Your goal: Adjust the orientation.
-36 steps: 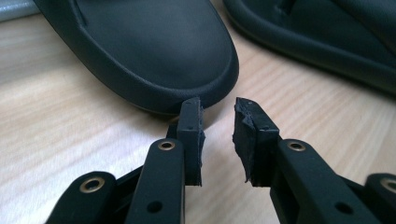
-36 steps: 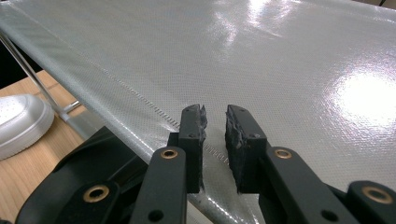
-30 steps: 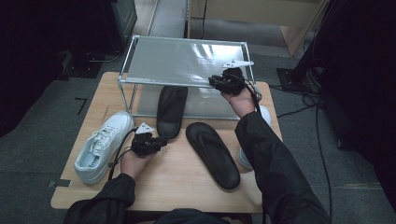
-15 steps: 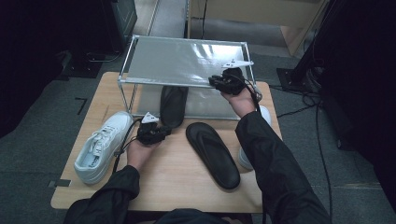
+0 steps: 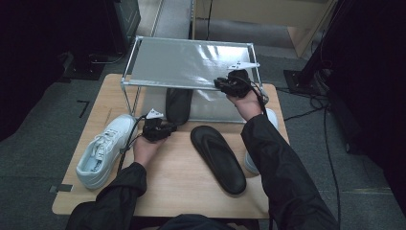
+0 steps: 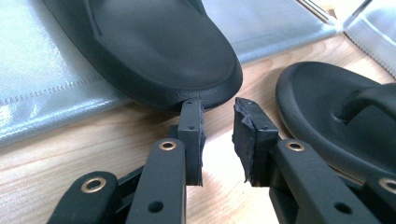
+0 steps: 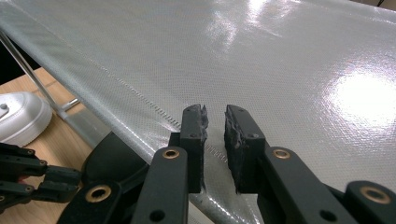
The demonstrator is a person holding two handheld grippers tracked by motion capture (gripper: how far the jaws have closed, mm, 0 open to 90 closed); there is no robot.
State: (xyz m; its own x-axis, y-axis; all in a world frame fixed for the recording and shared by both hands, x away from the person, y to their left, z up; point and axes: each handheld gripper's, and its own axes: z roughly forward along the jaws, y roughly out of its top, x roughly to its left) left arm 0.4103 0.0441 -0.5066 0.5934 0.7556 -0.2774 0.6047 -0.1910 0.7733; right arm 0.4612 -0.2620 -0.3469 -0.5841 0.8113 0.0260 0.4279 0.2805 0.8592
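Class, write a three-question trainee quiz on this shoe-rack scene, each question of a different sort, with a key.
1. True or false: the left tongs are clamped on the black sandal under the rack.
2. Which shoe lies at the table's left edge? A) white sneaker B) brown boot C) red slipper
3. Fill in: the right tongs hover over the rack's silver ____.

Key: 1 false, there is a gap between them and the sandal; 2 A; 3 shelf.

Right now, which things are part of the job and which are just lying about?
In play: sandal on the lower shelf, rack, left tongs, right tongs.
Lying about: second sandal, white sneaker, other sneaker behind the right arm.
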